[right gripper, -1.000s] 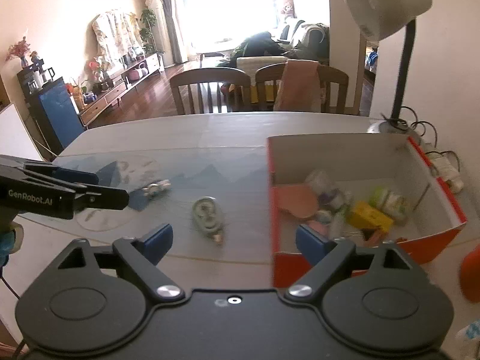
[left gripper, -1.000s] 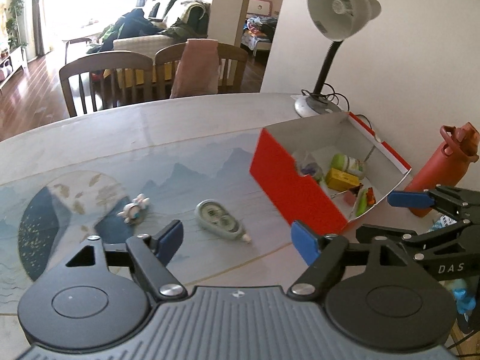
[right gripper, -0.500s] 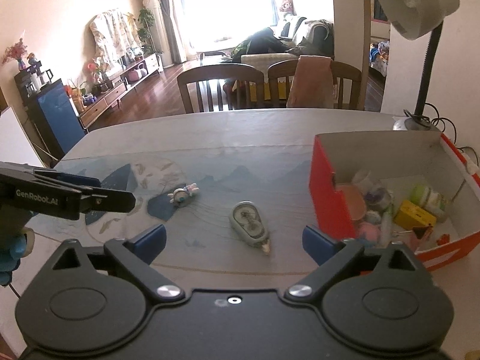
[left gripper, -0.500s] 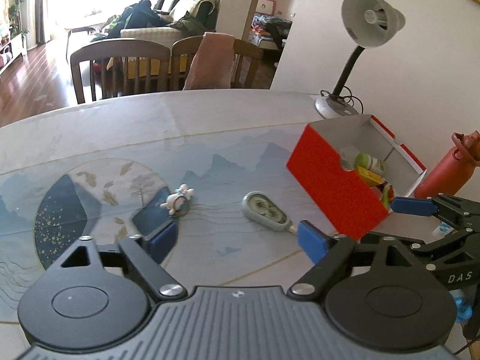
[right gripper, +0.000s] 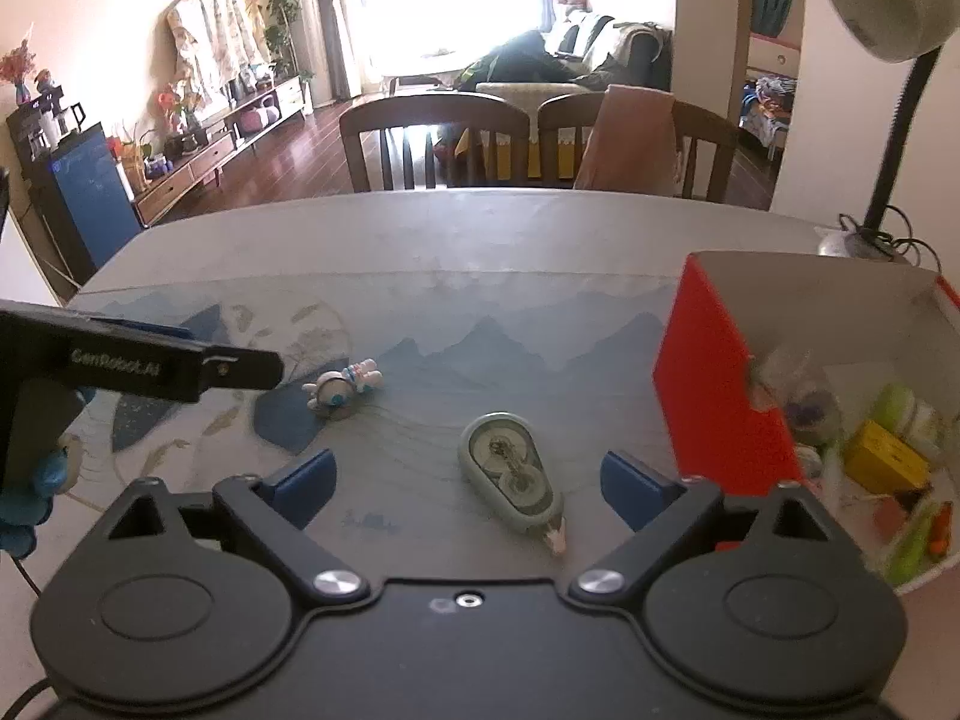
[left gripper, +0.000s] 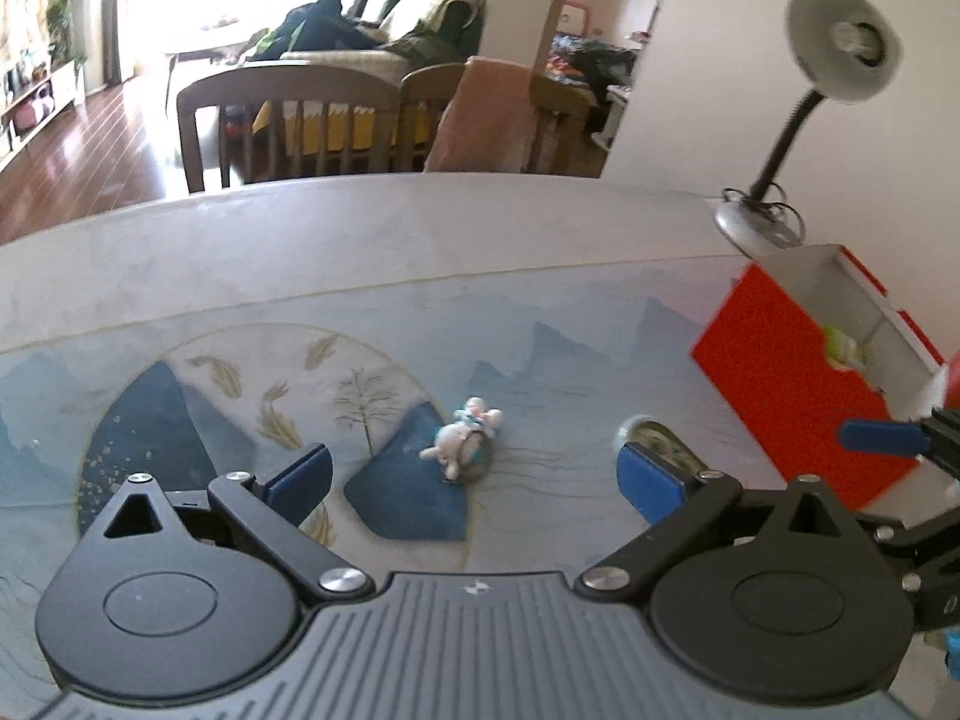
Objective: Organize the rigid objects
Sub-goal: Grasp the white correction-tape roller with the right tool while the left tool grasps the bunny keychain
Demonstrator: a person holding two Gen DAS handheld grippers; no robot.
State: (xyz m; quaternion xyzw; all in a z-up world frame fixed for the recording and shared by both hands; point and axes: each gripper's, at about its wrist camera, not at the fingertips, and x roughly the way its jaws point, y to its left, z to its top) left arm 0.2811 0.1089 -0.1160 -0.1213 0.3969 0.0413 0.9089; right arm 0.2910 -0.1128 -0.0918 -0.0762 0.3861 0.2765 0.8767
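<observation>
Both grippers have come fwd and lower over the surface point(right gripper: 480, 240) since the earlier frames; red box point(right gripper: 714, 396) now sits further to the right in both views.

Left gripper point(left gripper: 474, 474): jaws have just been opening, fingers point(left gripper: 300, 474) now spread wide, nothing between the pads. Small astronaut figurine point(left gripper: 462, 444) lies on its side just ahead of the fingers, roughly centred in the gap, not touched. Correction tape dispenser point(left gripper: 651, 438) is partly hidden behind the right-hand finger of this gripper.

Right gripper point(right gripper: 474, 480): jaws have just eased in a little, fingers point(right gripper: 636, 486) stand wide apart, empty. Tape dispenser point(right gripper: 516, 474) lies flat between the two fingers, closer to the right one, tip pointing back toward the gripper body; pads clear of it. Figurine point(right gripper: 342, 390) sits ahead and to the left of the left finger, apart from the dispenser.

Red box just right of the right finger, open top, white inside; holds a yellow block point(right gripper: 888, 462), a green-capped item point(right gripper: 906, 414) and other small bits, blurred, can't ID.

Left gripper point(right gripper: 138, 360) shows in right wrist view at far left, held by a blue-gloved hand point(right gripper: 30, 498). Desk lamp point(left gripper: 840, 54) stands beyond the box; wooden chairs point(right gripper: 432, 138) at far edge of surface.
</observation>
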